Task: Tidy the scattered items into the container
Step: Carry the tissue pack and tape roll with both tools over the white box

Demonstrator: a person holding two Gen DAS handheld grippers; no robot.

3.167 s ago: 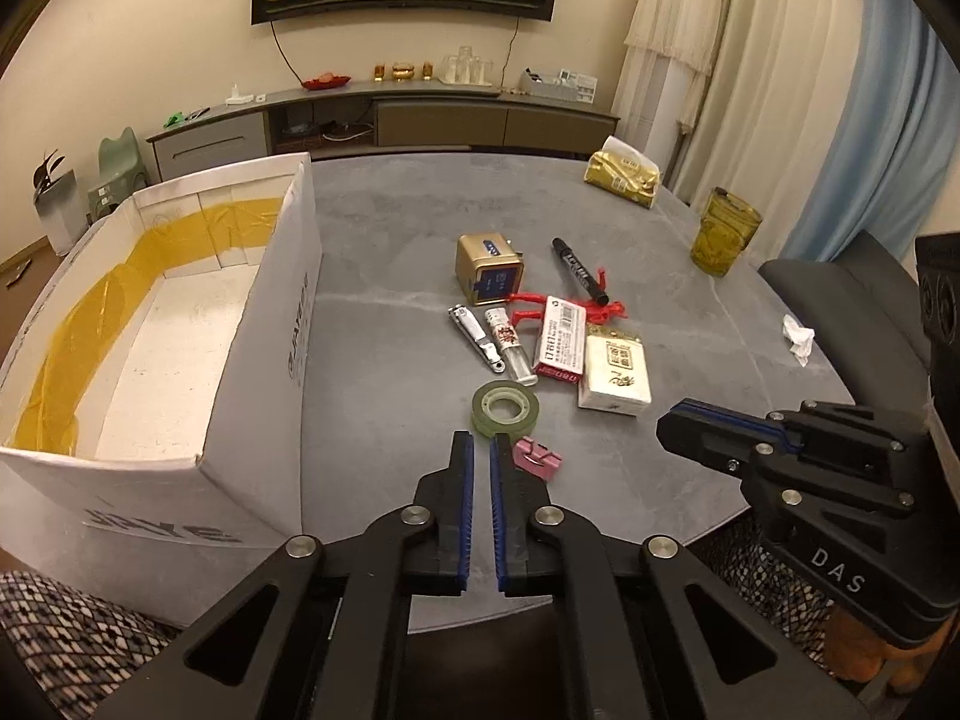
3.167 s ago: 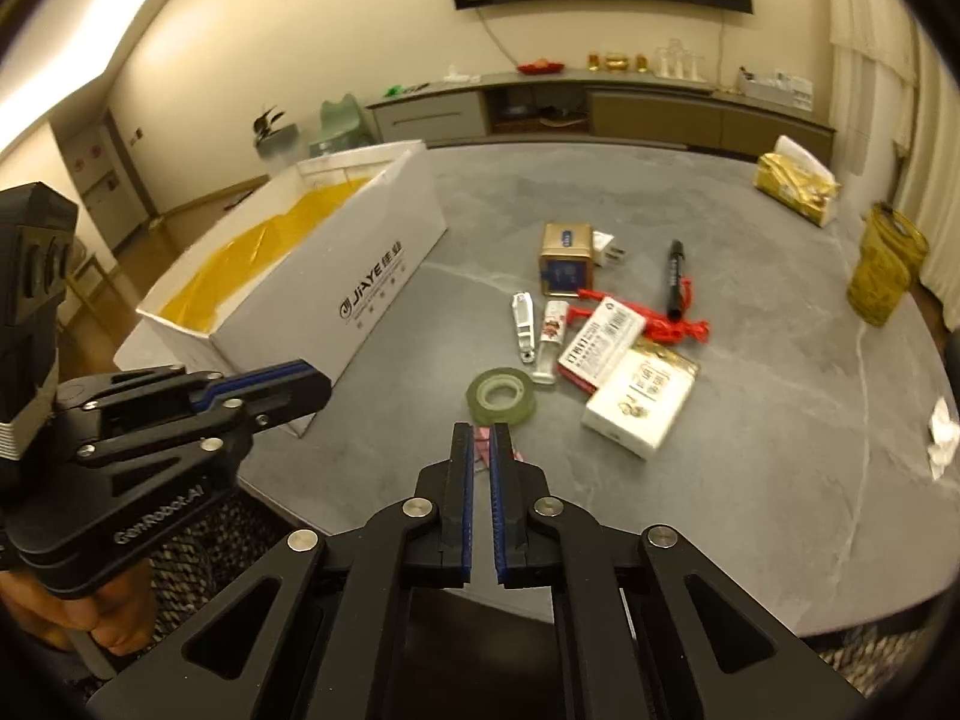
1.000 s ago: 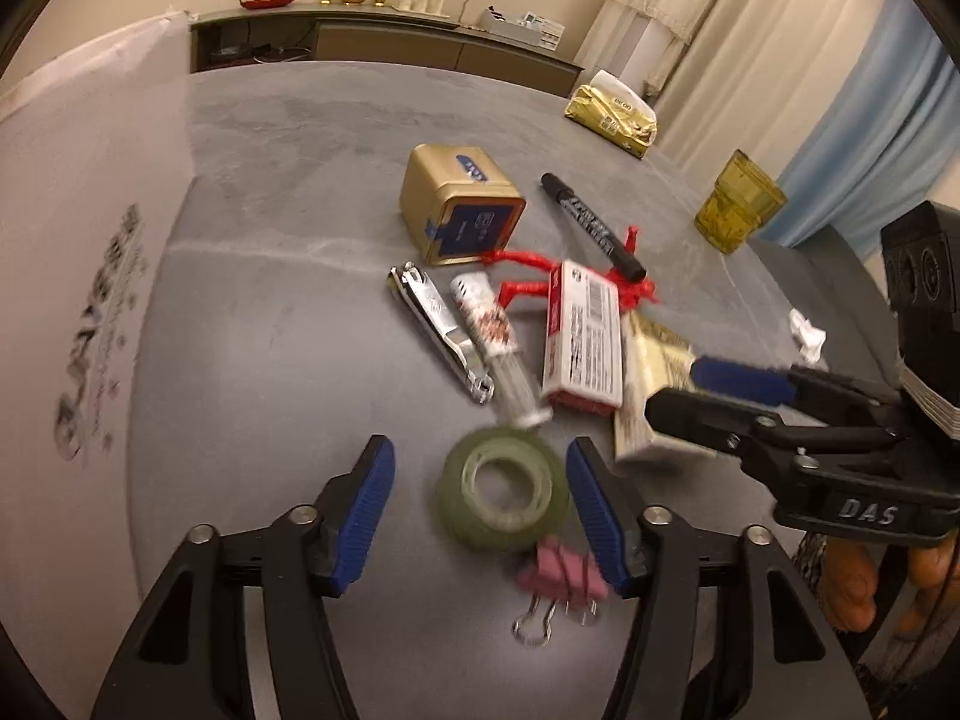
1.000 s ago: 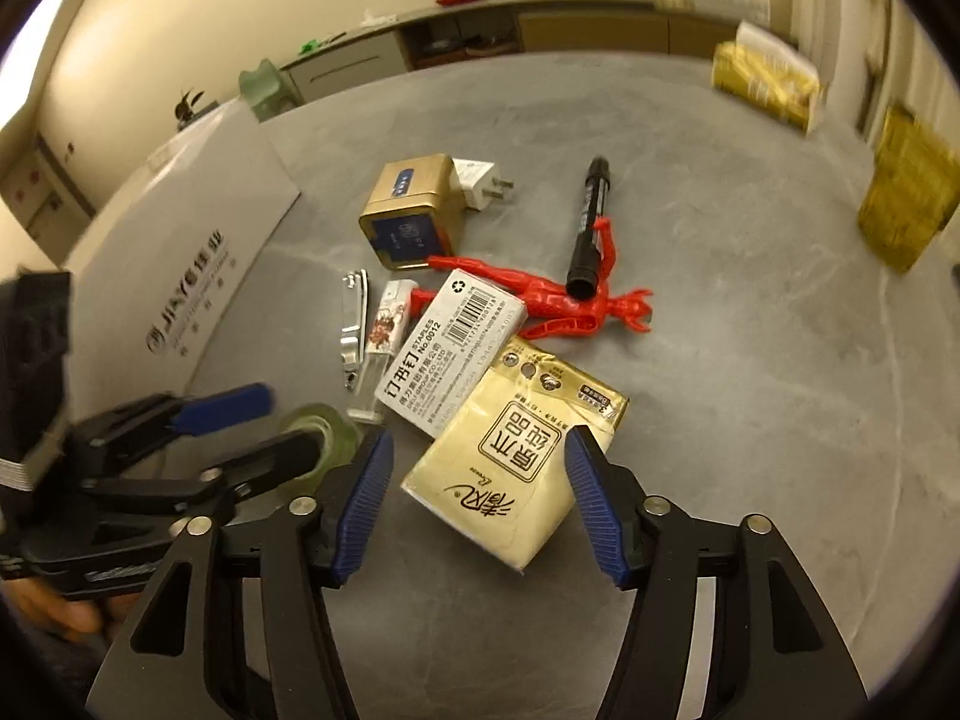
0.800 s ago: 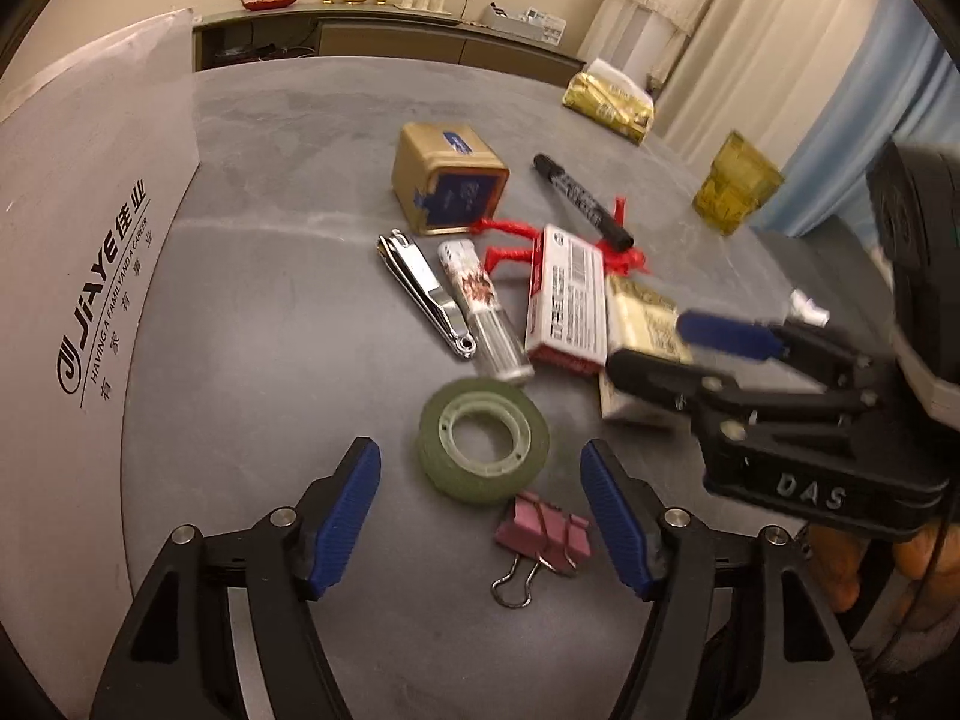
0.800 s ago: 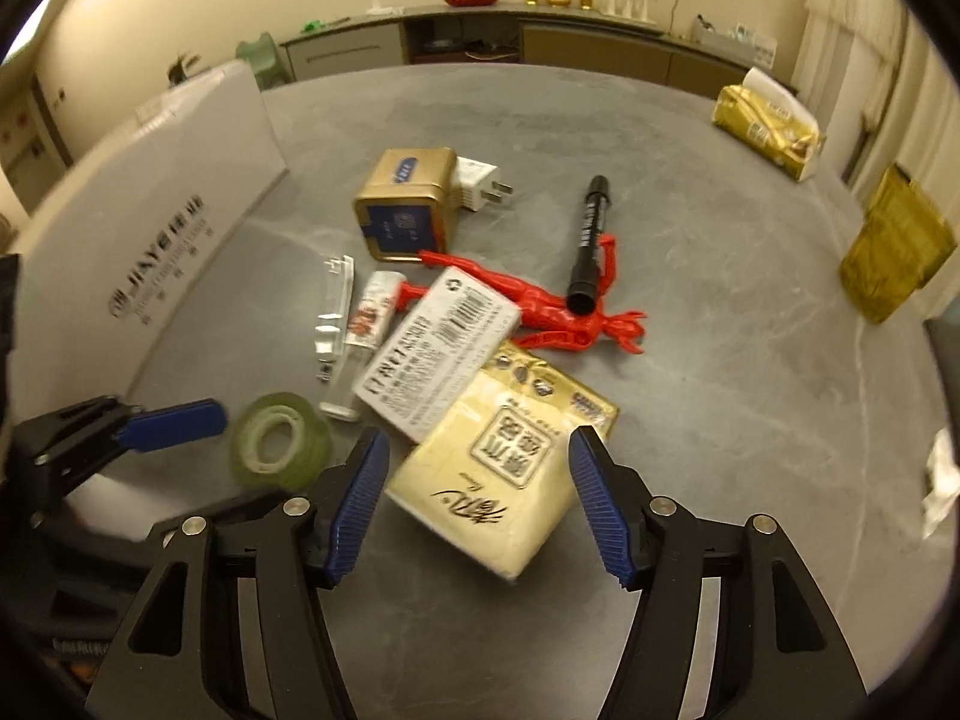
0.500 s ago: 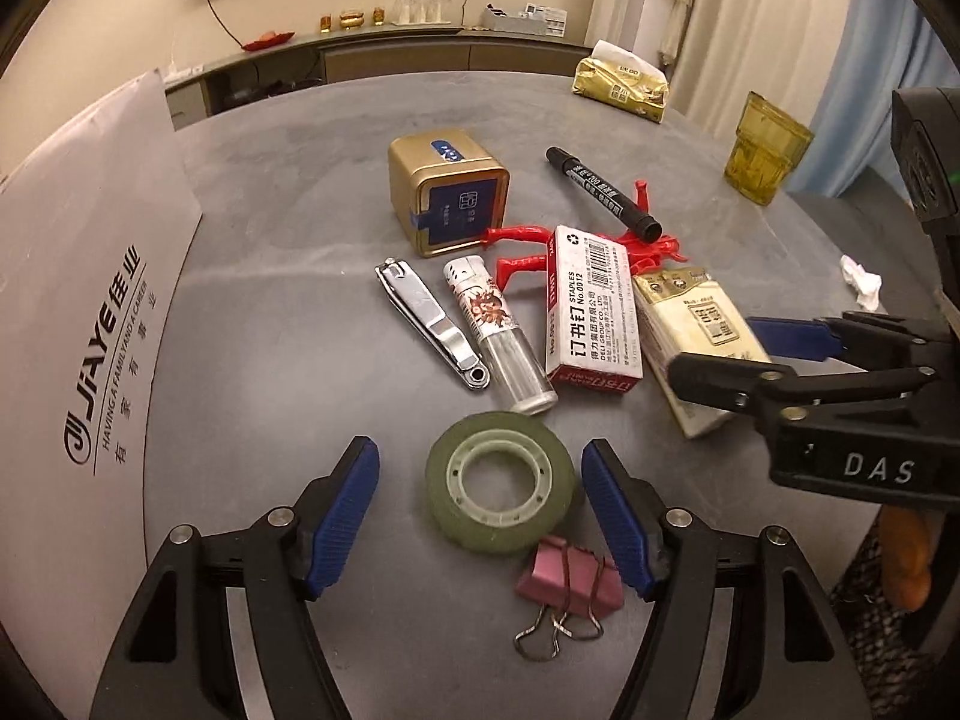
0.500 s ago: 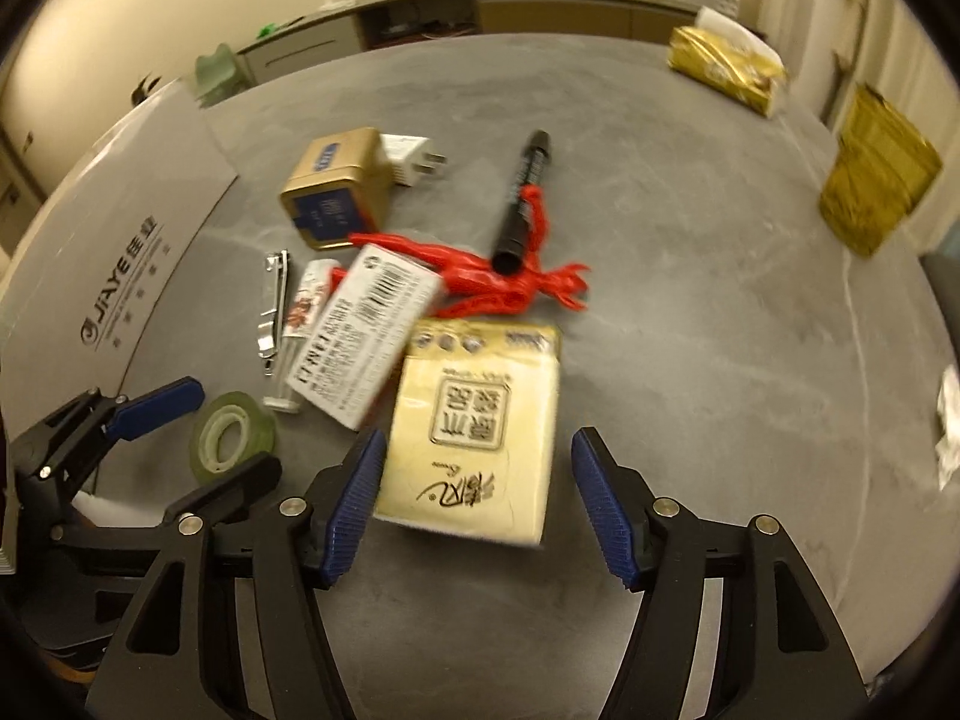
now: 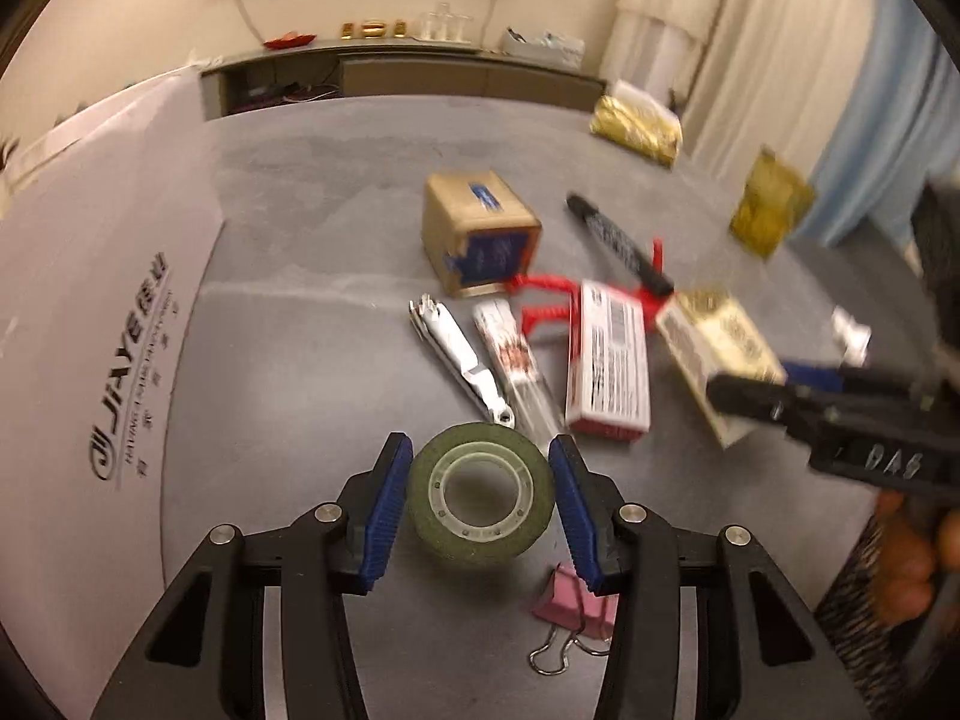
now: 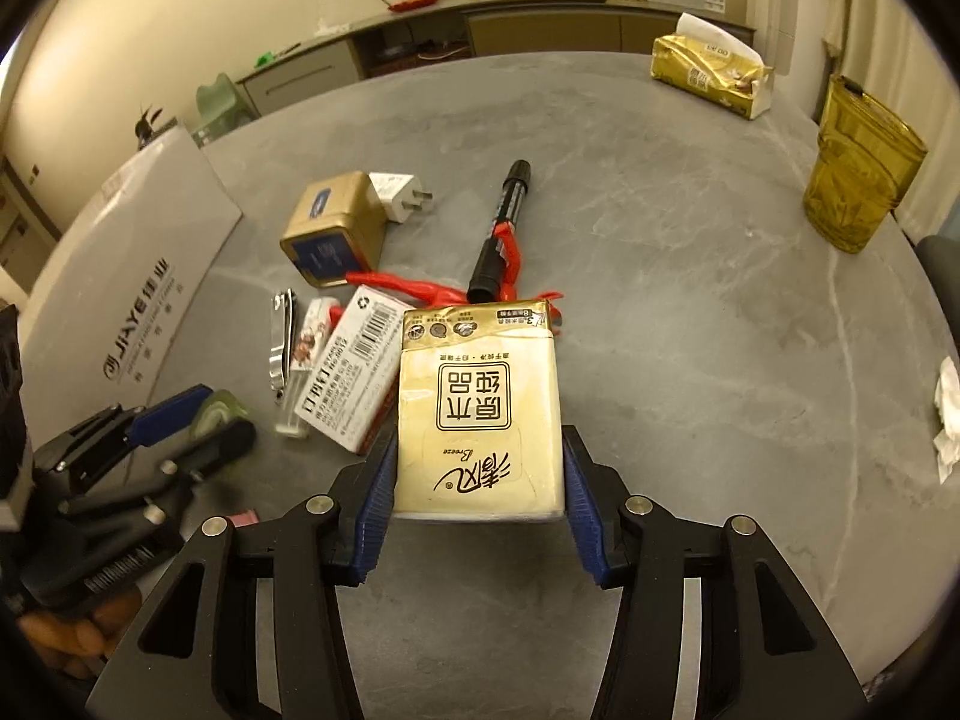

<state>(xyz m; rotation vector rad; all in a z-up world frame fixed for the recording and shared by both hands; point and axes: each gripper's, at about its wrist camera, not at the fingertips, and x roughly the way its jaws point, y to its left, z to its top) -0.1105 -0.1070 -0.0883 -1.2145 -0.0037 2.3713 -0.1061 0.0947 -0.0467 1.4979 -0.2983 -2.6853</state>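
I am bringing both tools down onto their targets. Half a second ago my left gripper (image 9: 480,507) was standing wide of the tape roll (image 9: 480,492); now its blue pads are closing in to flank the roll on both sides, a thin gap showing on each side, so not yet clamped. My right gripper (image 10: 478,495) is likewise narrowing from a wide stance: its pads are now sitting right against the two long sides of the tissue pack (image 10: 479,408), though I cannot tell whether they are pressing yet. In my judgement both picks are one squeeze away from a lift, with nothing yet in the box (image 9: 90,324).

Edges and clearance:
- The box wall is standing to the left, well apart from the roll, with bare table (image 9: 312,360) between; I judge the carry leftward to be unobstructed.
- The pink clip (image 9: 576,603) is lying just near-right of the roll, partly under my left tool's right finger.
- The nail clipper (image 9: 462,360) and a small tube (image 9: 516,366) are ending just beyond the roll.
- The staple box (image 10: 354,372) is touching the pack's left side; the red toy (image 10: 420,288) and marker (image 10: 501,231) are lying at its far end.
- The table edge is running near, behind both tools.
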